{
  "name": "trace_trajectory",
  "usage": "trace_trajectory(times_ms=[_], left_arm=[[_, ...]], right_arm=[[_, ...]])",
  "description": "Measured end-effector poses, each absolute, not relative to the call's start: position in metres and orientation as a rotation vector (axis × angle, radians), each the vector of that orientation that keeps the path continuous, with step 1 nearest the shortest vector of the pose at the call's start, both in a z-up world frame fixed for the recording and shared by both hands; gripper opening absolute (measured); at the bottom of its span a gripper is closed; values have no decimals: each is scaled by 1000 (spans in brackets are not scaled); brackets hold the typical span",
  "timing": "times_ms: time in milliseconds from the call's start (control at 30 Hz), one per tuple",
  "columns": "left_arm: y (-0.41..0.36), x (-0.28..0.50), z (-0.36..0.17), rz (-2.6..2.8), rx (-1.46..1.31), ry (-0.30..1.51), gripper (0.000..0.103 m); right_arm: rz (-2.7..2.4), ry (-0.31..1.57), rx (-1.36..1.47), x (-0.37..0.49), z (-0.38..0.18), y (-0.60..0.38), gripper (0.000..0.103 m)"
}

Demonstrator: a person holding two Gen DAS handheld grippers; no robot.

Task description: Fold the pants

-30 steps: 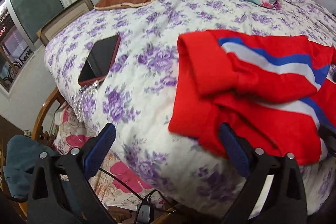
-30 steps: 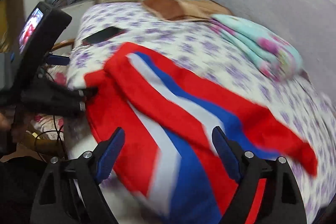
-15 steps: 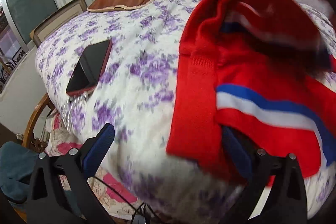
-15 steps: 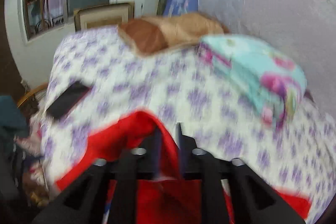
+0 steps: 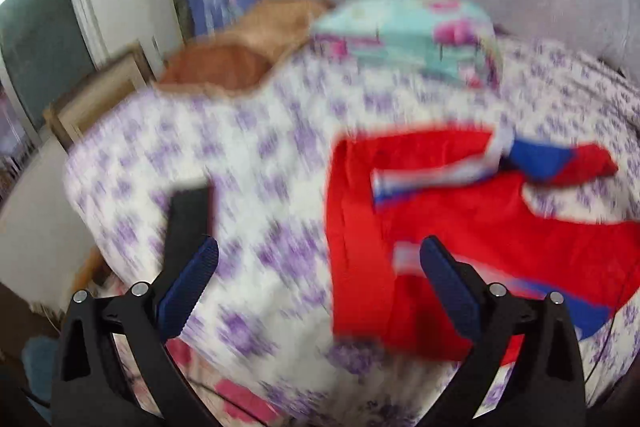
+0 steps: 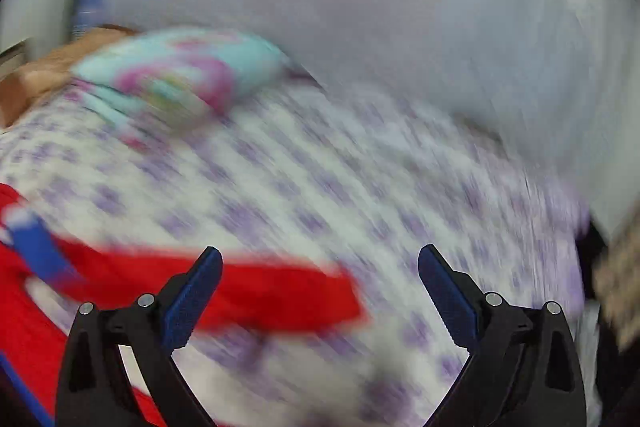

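Purple-flowered bedding (image 5: 280, 163) is covering the bed in front of you, with a folded turquoise-and-pink blanket (image 5: 408, 39) and a brown cushion (image 5: 224, 63) lying near its far edge and a dark phone (image 5: 188, 223) resting at the left. Your red pants (image 5: 460, 219), with white and blue side stripes, are lying rumpled on the right half of the bed, one leg (image 6: 256, 291) trailing off to the right. You are holding both the left tongs (image 5: 320, 263) and the right tongs (image 6: 320, 267) spread wide above the bed, gripping nothing, and both views are badly blurred.
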State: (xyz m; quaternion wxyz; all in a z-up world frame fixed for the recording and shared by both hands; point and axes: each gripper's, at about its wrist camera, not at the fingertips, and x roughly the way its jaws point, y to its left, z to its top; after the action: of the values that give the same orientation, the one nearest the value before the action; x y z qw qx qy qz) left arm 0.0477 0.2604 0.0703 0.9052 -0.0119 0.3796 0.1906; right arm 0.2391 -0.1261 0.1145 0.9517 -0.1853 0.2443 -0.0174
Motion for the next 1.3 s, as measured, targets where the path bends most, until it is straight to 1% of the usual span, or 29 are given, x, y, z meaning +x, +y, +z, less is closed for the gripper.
trace_trajectory(times_ms=[67,133,200,267,400,433,500,567,600,633,800,833,867,933,1033,1100,1133,1167,1200,1233,1267,1300], left_arm=[[268,53,81,391,-42,766,99],[280,69,75,422,-63,803,99],[301,92,53,437,-130,869,99],[324,114,23,435,-230,930,99],[358,144,-21,455,-390,983,98],[361,148,-26,442,-415,991,98],[362,162,-30,433,-437,984,98],[354,180,-33,395,-404,988,98],[349,189,-36,376,-384,1001,98],[343,196,-40,378,-363,1016,98],[322,209,-54,345,-327,1025,98],[318,208,-54,343,-309,1015,95],[313,207,-53,336,-290,1001,93],[304,206,-47,301,-269,974,84],[290,209,-41,250,-241,942,84],[283,217,-42,233,-221,948,84],[282,222,-43,230,-212,962,84],[282,227,-42,236,-203,965,84],[284,228,-41,241,-200,962,84],[289,230,-37,253,-202,953,84],[294,229,-34,264,-209,944,85],[300,226,-31,273,-222,937,85]], right_arm=[[-75,584,-316,245,92,-177,90],[-46,630,-301,250,70,-198,88],[-21,633,-322,258,55,-197,88],[25,673,-277,276,47,-194,88],[59,795,-40,321,38,-203,88],[57,831,15,328,35,-207,88],[107,878,101,337,28,-204,73],[122,881,101,339,25,-196,39],[147,867,100,337,26,-191,24],[186,861,122,334,29,-188,18],[166,710,121,279,69,-197,16],[157,678,137,259,81,-204,16],[151,662,159,245,91,-211,14],[124,634,200,211,111,-227,14],[67,621,212,175,135,-240,14],[33,624,197,169,142,-244,14],[18,637,191,174,145,-245,16],[2,648,192,182,145,-246,25],[-16,652,192,192,145,-247,26],[-54,633,160,207,146,-249,40],[-94,614,133,215,146,-249,62],[-140,589,114,222,145,-253,69]])
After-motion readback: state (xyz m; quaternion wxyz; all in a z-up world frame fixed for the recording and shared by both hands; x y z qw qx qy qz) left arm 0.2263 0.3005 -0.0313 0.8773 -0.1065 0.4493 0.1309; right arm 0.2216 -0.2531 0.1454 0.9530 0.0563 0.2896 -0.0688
